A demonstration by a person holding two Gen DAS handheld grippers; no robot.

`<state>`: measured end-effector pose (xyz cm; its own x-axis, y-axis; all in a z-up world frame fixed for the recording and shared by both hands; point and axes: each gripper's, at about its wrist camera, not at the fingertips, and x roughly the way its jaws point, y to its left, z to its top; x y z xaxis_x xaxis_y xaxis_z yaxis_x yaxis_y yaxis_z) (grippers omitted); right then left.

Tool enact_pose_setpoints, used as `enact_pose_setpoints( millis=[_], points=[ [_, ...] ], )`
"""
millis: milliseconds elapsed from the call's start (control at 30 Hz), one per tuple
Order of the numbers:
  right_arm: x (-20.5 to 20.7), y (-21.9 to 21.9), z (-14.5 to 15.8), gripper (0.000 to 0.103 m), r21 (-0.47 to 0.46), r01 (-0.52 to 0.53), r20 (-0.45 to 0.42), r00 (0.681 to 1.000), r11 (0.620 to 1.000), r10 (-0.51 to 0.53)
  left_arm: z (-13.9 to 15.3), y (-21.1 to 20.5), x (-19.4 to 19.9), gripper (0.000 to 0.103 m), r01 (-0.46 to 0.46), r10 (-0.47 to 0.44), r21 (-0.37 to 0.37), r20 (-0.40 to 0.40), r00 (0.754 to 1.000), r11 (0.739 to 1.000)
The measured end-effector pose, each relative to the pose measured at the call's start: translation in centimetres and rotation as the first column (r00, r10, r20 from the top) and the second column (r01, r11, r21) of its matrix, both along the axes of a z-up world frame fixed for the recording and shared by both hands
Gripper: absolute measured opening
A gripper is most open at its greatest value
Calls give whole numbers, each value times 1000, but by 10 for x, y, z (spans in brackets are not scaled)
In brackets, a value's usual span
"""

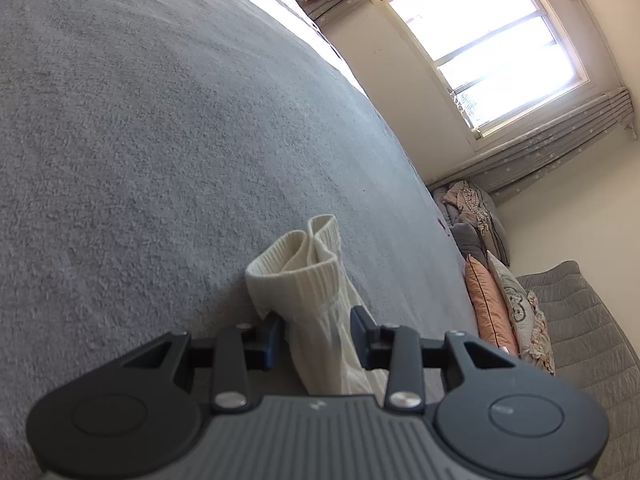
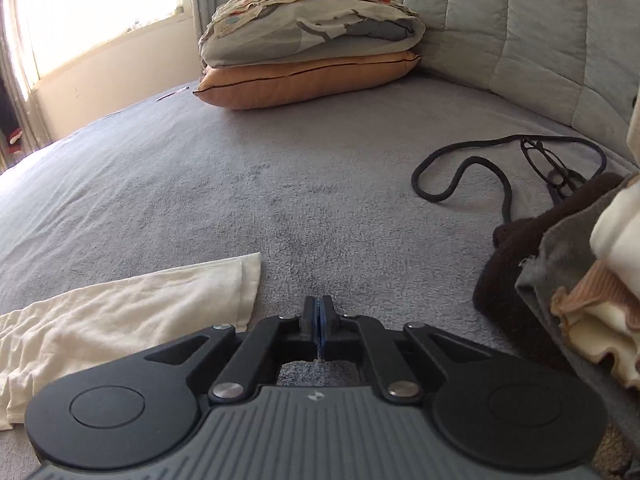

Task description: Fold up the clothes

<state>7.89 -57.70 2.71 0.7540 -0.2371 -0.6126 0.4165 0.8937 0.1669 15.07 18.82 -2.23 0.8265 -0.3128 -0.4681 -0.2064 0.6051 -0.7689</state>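
Observation:
A cream knit garment with a ribbed cuff runs between the fingers of my left gripper, which is shut on it, both pads pressing its sides. The cuff end stands up over the grey bed cover. In the right wrist view a cream cloth lies flat at the lower left, just left of my right gripper. That gripper is shut with nothing between its pads and hovers low over the bare grey cover.
A heap of brown, grey, cream and peach clothes sits at the right. A black cord with glasses lies beyond it. Stacked pillows lean against the padded headboard. The bed's edge, wall and window are on the left gripper's right.

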Motion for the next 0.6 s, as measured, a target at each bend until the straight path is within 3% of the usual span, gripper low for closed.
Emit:
enact_pose_setpoints(
  millis=[33, 100, 167, 300, 367, 433, 467, 600],
  points=[
    [-2, -7, 1, 10, 73, 14, 22, 1000, 997, -15, 1, -1, 0, 38, 1, -1, 2, 1, 1000, 1000],
    [-7, -13, 4, 48, 183, -4, 77, 997, 983, -10, 2, -1, -1, 43, 1, -1, 7, -2, 1000, 1000],
    [-7, -6, 8, 53, 200, -64, 68, 996, 978, 51, 2, 0, -4, 45, -4, 4, 6, -10, 1000, 1000],
    [-2, 14, 10, 53, 172, -140, -38, 988, 975, 149, 7, 9, -12, 52, -32, 32, 12, -11, 999, 999],
    [-6, 13, 9, 49, 209, -140, -30, 988, 968, 149, 11, 15, -18, 52, -45, 45, 12, -11, 999, 999],
    [-8, 16, 5, 21, 224, -166, -8, 985, 960, 172, 15, 19, -25, 52, -53, 53, 11, -14, 999, 999],
    [-7, 22, 3, 8, 188, -188, -12, 981, 964, 194, 19, 19, -29, 52, -48, 49, 15, -11, 999, 999],
    [-3, 29, 7, 5, 79, -173, -20, 984, 982, 175, 36, 15, -48, 52, -29, 29, 46, -2, 1000, 999]
  ],
)
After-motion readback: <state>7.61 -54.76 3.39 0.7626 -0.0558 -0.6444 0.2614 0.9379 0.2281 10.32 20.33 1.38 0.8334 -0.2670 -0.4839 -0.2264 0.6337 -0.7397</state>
